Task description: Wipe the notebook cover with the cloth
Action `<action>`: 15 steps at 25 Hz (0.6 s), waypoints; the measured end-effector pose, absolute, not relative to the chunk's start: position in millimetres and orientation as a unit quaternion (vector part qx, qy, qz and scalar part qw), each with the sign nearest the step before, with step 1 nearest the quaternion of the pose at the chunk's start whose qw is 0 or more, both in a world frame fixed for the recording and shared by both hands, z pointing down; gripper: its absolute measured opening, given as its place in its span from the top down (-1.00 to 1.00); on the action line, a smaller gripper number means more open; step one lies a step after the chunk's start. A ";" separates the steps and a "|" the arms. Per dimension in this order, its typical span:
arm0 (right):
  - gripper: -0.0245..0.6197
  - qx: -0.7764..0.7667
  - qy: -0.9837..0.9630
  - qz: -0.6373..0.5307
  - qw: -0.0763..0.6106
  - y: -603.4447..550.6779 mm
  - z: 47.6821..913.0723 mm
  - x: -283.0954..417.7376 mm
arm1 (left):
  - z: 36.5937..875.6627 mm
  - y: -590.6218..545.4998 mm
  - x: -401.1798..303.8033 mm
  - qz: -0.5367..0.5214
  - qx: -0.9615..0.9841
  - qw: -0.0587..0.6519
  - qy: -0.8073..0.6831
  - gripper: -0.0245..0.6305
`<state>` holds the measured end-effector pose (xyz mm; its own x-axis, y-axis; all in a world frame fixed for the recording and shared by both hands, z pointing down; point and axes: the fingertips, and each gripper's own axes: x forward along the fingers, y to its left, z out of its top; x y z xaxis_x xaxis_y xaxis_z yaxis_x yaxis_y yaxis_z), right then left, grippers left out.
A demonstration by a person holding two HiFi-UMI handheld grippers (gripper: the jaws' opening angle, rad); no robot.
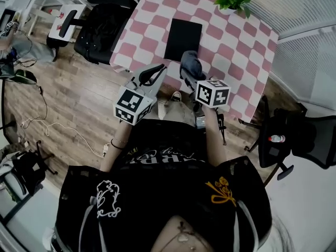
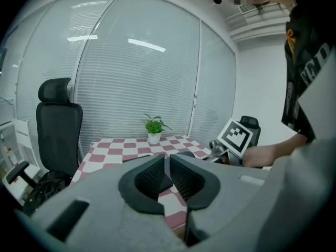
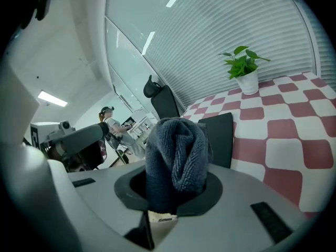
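Right gripper (image 3: 176, 187) clamping cloth (image 3: 176, 148), black notebook (image 1: 182, 38)

Floor: brown wood planks (image 1: 68, 83). Furniture: square table with pink-and-white checked covering (image 1: 231, 56), black swivel office chair (image 1: 102, 28) just beside it. White slatted blinds (image 1: 299, 7) cover the glazed walls; ceiling strip light (image 3: 52, 98) lit.

No readable text, print on black shirt (image 1: 163, 193) too warped to read
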<state>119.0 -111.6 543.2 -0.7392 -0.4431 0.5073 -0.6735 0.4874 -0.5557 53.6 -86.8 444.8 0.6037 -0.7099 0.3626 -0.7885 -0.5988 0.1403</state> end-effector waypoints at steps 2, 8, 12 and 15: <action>0.70 0.328 -0.854 0.374 0.149 -108.7 535.1 114.7 | 434.9 -84.7 52.7 0.132 0.887 0.133 -0.422 0.85; 0.70 0.343 -0.861 0.348 0.142 -103.5 515.6 100.2 | 428.9 -78.0 37.6 0.126 0.894 0.124 -0.411 0.85; 0.70 0.364 -0.855 0.345 0.136 -95.0 508.6 85.2 | 429.5 -64.8 14.0 0.129 0.900 0.119 -0.399 0.85; 0.70 0.379 -0.849 0.345 0.132 -80.1 505.9 67.5 | 427.8 -47.4 -12.0 0.126 0.903 0.115 -0.394 0.85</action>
